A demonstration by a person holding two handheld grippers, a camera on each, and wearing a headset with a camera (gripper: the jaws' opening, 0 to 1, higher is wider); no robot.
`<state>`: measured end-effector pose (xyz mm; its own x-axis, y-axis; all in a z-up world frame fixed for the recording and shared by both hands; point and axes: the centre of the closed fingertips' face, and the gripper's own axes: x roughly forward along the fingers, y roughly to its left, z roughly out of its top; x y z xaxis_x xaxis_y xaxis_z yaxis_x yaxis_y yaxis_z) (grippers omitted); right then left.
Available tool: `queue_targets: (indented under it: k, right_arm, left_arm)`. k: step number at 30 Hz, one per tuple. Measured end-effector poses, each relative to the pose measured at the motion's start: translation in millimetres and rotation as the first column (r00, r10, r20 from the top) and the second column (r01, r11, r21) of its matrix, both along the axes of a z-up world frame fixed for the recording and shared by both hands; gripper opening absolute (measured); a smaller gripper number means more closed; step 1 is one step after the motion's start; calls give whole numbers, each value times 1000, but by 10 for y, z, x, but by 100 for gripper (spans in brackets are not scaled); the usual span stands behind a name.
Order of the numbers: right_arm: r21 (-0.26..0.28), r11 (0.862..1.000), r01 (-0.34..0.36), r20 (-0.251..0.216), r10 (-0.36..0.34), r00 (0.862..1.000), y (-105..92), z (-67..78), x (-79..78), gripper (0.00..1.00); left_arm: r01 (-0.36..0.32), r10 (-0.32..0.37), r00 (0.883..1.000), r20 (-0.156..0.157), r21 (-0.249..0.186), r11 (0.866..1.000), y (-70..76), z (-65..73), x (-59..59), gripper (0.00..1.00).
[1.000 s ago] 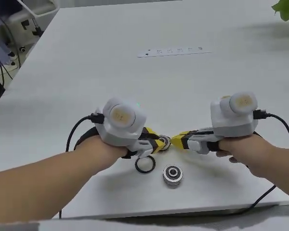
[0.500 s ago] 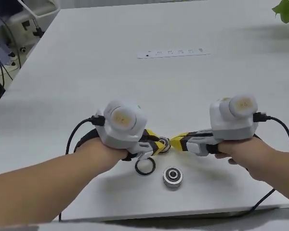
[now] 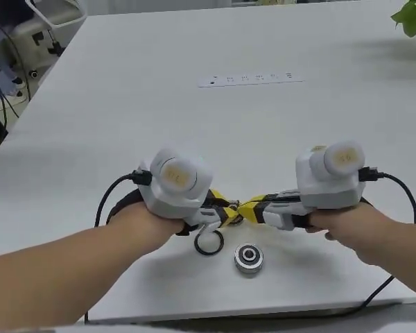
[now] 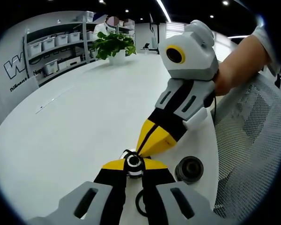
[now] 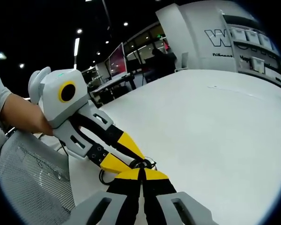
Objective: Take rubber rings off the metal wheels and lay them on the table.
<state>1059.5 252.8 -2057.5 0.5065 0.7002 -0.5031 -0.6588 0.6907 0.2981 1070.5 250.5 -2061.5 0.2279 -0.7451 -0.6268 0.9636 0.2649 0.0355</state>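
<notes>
Two grippers (image 3: 234, 210) at one wheel (image 4: 133, 163)

Watching from my remote station, the clearest sign is the large outlined lettering (image 4: 11, 68) on the grey wall (image 4: 18, 44) in the left gripper view. It opens with a "W", and the rest is cut off by shelving (image 4: 56, 47). A smaller line (image 4: 19, 85) beneath it seems to begin "Dil" and then blurs.

The right gripper view shows big outlined letters (image 5: 221, 35), again with "W" first, high on a white wall (image 5: 196, 42). The small line under them (image 5: 225, 55) is too blurred to read.

In the head view, a pale strip (image 3: 249, 79) on the table (image 3: 159, 104) carries a row of dark marks too small to read.
</notes>
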Motion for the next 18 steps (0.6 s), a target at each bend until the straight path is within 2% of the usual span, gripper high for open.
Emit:
queue_targets:
  k: [6, 10, 13, 18]
  right_arm:
    - [-2, 1000, -9, 0, 9, 1000, 6, -3, -5, 0]
    - [25, 1000, -7, -3, 7, 1000, 30, 37, -10, 0]
    - [22, 1000, -6, 3, 6, 1000, 33, 36, -4, 0]
    - [28, 1000, 3, -3, -3, 1000, 28, 33, 1, 0]
  left_arm:
    - [-2, 2, 1000, -1, -2, 1000, -1, 0, -4, 7]
    - [-2, 2, 1000, -1, -4, 1000, -3, 0, -4, 7]
    - [-2, 2, 1000, -1, -6, 1000, -5, -1, -2, 7]
    - [11, -11, 1000, 9, -9, 1000, -6, -1, -1, 7]
